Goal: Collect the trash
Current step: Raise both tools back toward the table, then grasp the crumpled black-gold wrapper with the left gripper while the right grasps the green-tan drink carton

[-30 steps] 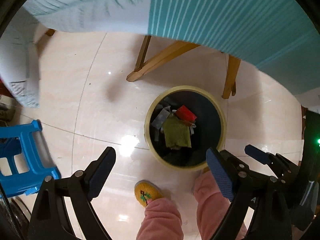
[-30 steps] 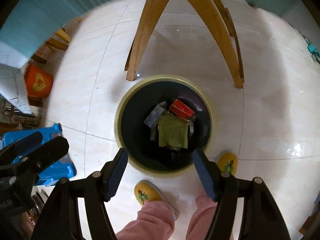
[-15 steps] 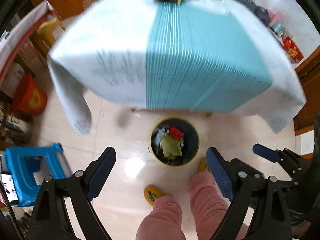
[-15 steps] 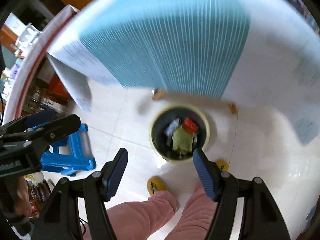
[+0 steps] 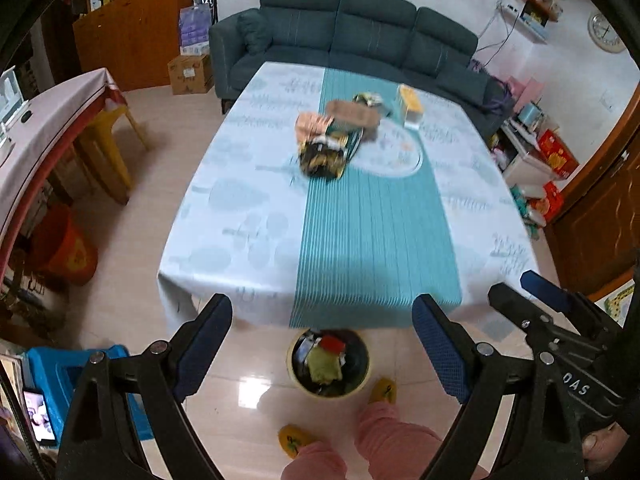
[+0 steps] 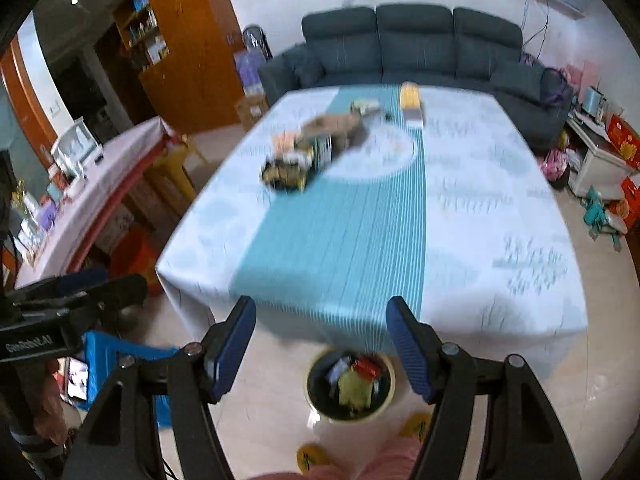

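Both the left gripper [image 5: 322, 342] and right gripper [image 6: 320, 346] are hanging released and empty above the bin [image 5: 328, 364], while the trash [image 5: 334, 140] is lying far across the table [image 5: 240, 220], slightly left of both.

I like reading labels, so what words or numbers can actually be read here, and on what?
"DAS": white letters on the right gripper, seen from the left wrist.
"GeoRobot.AI", roughly: on the left gripper, blurred.
Packages on the table: print blurred, unreadable.
Wall clock: numerals too small.
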### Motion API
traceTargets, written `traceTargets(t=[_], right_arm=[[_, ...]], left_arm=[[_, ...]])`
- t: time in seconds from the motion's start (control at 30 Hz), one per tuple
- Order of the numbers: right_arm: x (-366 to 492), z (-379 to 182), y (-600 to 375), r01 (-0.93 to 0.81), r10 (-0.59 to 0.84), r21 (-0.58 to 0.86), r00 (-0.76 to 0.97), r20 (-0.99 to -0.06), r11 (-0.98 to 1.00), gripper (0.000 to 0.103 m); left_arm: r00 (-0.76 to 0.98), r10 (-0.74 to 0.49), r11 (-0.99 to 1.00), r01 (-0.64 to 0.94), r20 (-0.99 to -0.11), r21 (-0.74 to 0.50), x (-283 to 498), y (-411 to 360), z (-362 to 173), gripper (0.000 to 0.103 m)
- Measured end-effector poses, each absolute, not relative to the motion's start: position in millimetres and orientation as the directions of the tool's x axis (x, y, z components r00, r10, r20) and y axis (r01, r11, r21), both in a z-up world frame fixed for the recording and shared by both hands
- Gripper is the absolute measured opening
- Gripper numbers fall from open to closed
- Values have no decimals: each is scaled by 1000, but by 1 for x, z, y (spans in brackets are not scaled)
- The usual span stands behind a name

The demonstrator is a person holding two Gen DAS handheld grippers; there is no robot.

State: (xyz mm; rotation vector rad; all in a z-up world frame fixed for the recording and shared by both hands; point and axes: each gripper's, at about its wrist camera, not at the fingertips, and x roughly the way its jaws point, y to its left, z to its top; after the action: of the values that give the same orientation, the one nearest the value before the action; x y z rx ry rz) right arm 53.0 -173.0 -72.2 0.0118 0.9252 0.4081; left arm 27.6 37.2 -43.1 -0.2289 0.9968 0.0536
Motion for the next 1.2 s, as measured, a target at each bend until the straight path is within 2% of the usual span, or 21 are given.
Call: traceTargets(t=[0.17,0.23,0.3,0.47,0.73,1.03,1.13,1.2], right_arm=[[82,-48,-173,-329,359,198,560,-746,924,68],[96,-47,-172,-339,367,199,557,-745,920,57],[114,-51,-169,-358,381,206,538,-751,911,53],[175,-64,-160,-411,433,242,472,-768,879,53],[273,-90,-138,-538,513,286,337,-789,793,53],[337,-123,-118,-643,563,337,179,-807,687,53],[348,-129,-114,-654,575,357,147,-805,667,53],[356,-135,-112,-648,583,382,120,-804,659,53]], left_arm=[[550,-62,970,-165,-833,-181,62,43,-34,90],[546,-62,966,-179,-835,-189,78,45,-36,90],[542,-63,960,-198,-838,-200,96,48,-41,90],[498,-28,943,-275,-867,-188,150,52,-60,90],[394,-51,877,-422,-918,-230,244,62,-114,90],[336,-82,789,-554,-938,-267,294,69,-164,90],[328,-81,774,-574,-941,-267,301,69,-176,82],[313,-95,764,-586,-945,-270,303,70,-185,69]])
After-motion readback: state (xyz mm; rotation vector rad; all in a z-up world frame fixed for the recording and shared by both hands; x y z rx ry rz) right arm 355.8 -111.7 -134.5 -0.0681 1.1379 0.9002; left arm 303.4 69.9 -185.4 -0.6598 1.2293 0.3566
